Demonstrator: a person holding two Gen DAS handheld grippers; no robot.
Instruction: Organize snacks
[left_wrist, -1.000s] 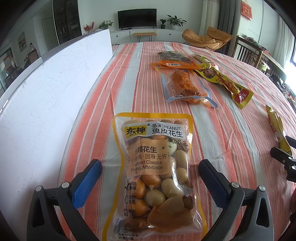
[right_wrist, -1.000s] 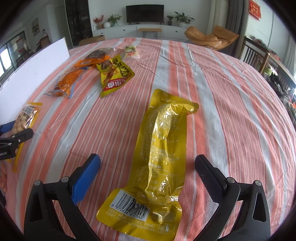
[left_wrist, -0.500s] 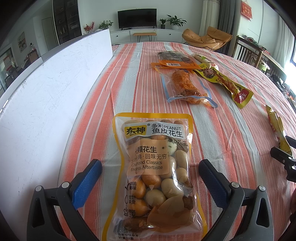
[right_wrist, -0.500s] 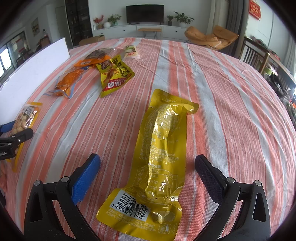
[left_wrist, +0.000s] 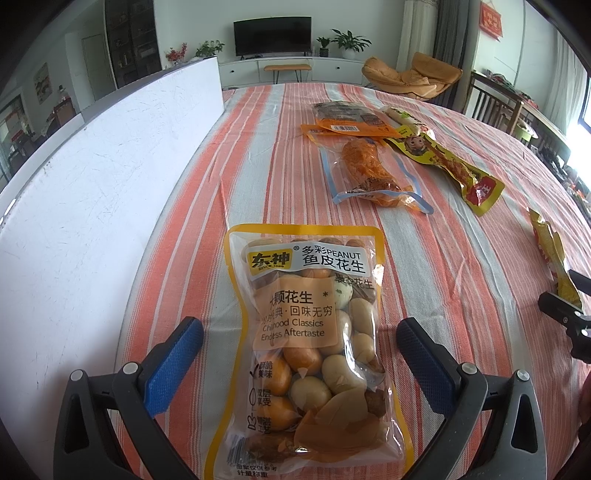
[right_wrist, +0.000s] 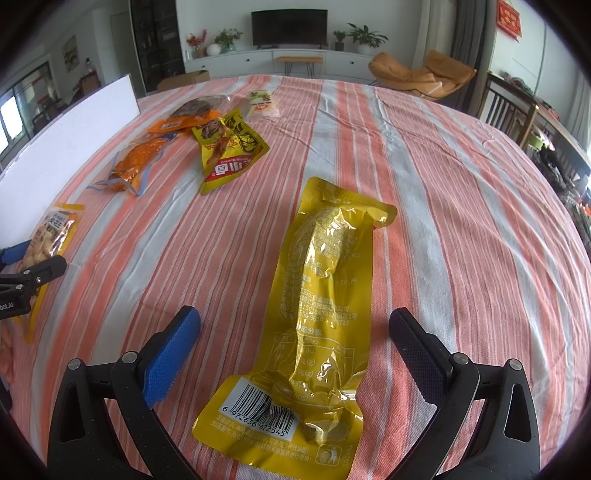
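Observation:
A clear bag of coated peanuts (left_wrist: 306, 343) with a yellow border lies flat on the striped tablecloth (left_wrist: 258, 155). My left gripper (left_wrist: 299, 332) is open, one finger on each side of the bag, not touching it. A long yellow foil snack pack (right_wrist: 321, 306) lies flat, barcode end nearest. My right gripper (right_wrist: 295, 325) is open and straddles the pack's near half. The peanut bag also shows in the right wrist view (right_wrist: 48, 236), with the left gripper (right_wrist: 22, 266) at it.
A white board (left_wrist: 92, 206) stands along the table's left side. Farther back lie an orange snack in a clear pouch (left_wrist: 369, 173), an orange pack (left_wrist: 347, 118), a yellow-red pack (left_wrist: 454, 166) and a small white pack (right_wrist: 262, 103). Chairs stand at the right.

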